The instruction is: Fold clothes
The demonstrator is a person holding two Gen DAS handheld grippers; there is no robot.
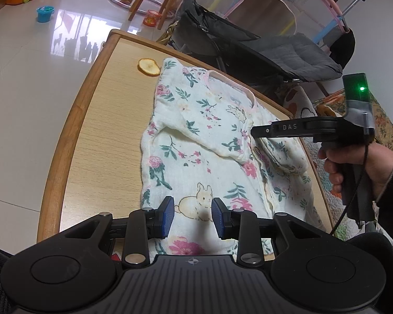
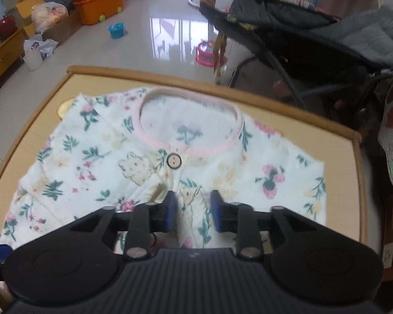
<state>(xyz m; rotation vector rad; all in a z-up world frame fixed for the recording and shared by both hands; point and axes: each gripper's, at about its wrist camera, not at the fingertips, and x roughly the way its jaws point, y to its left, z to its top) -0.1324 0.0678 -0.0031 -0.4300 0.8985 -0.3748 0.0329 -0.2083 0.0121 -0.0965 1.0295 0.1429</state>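
Observation:
A white baby garment (image 1: 196,130) with flowers and rabbits lies flat on a light wooden table (image 1: 104,130). One sleeve (image 1: 209,133) is folded in across its chest. My left gripper (image 1: 193,217) hovers open over the rabbit print at the near hem, its blue pads apart. A hand holds my right gripper (image 1: 254,132), whose tip is at the folded sleeve's edge. In the right wrist view that gripper (image 2: 194,210) is open, a ridge of the garment (image 2: 91,157) between its pads, just below the button (image 2: 173,161) and pink neckline (image 2: 157,141).
A round yellow disc (image 1: 148,67) lies on the table beside the garment's shoulder. A dark grey padded baby seat (image 1: 275,52) stands just past the table's far edge. Toys, a blue bucket (image 1: 45,13) and an orange bin (image 2: 102,6) sit on the glossy floor.

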